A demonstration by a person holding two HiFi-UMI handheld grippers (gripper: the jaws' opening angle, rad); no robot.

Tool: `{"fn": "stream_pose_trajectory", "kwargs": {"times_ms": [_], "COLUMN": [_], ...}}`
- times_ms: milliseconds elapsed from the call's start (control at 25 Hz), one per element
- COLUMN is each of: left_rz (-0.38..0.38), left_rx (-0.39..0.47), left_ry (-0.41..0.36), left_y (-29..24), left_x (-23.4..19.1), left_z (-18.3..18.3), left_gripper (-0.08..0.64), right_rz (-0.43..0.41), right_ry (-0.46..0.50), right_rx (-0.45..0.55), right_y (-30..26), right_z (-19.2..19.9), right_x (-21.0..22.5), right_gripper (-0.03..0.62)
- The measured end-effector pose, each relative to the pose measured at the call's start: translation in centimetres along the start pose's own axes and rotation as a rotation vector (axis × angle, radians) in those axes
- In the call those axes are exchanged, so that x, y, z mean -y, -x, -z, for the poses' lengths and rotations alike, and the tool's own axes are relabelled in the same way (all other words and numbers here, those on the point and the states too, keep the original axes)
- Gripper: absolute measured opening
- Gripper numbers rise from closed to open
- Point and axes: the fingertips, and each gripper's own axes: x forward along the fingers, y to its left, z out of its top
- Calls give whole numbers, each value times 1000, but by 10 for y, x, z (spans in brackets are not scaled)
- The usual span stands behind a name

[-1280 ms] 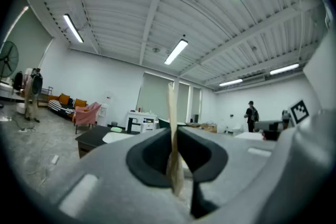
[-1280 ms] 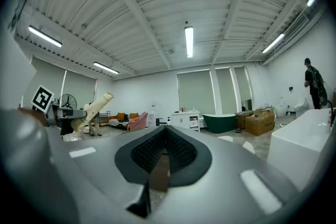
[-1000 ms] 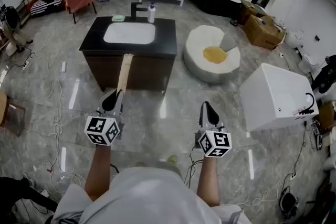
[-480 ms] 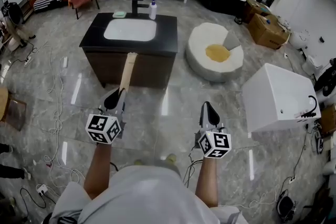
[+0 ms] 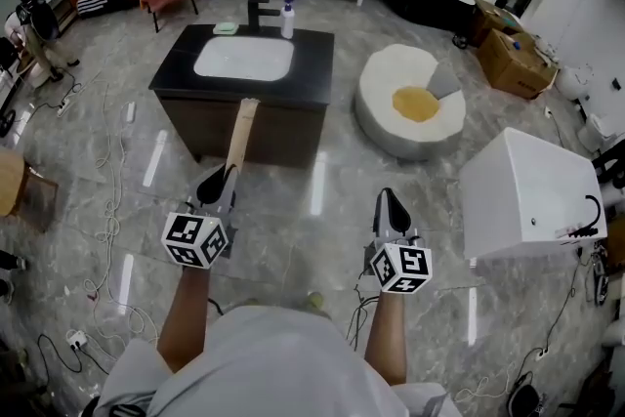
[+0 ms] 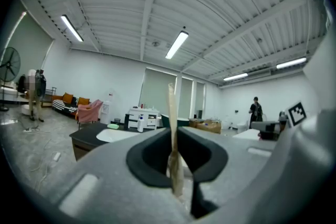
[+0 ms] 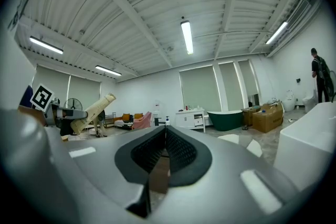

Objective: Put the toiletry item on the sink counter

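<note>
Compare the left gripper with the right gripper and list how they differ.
Load: the left gripper is clamped on a long tan toiletry item, while the right gripper holds nothing.
Jaws: the left gripper's pads are kept slightly apart by the thin item between them, while the right gripper's pads meet.
Shared: both are held out side by side, pointing toward the sink counter but short of it.

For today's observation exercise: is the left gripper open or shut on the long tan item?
Shut on it: the left gripper pinches the tan item by one end; the rest sticks out ahead.
</note>
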Motion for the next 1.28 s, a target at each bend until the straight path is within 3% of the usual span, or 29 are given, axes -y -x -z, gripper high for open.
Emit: {"fn": "stream_pose_trajectory", "kwargs": {"times_ms": [440, 640, 920, 1280], "left_rz": [-66, -71, -58, -25], "left_rx": [-2, -15, -25, -42], "left_ry": [-15, -11, 15, 55], "left_y": [-51, -69, -108, -193], "left_x": [44, 48, 22, -52], "left_z": [10, 19, 27, 31], "left_gripper": [32, 32, 32, 32], "right_rz": [-58, -73, -72, -46], "right_ry": [-23, -28, -21, 28], "right_rx": [-11, 2, -9, -12], "right_y": [-22, -34, -77, -176], "right_z": [4, 9, 14, 8], "right_x": [73, 87, 92, 89], "right_gripper": [5, 5, 5, 5]}}
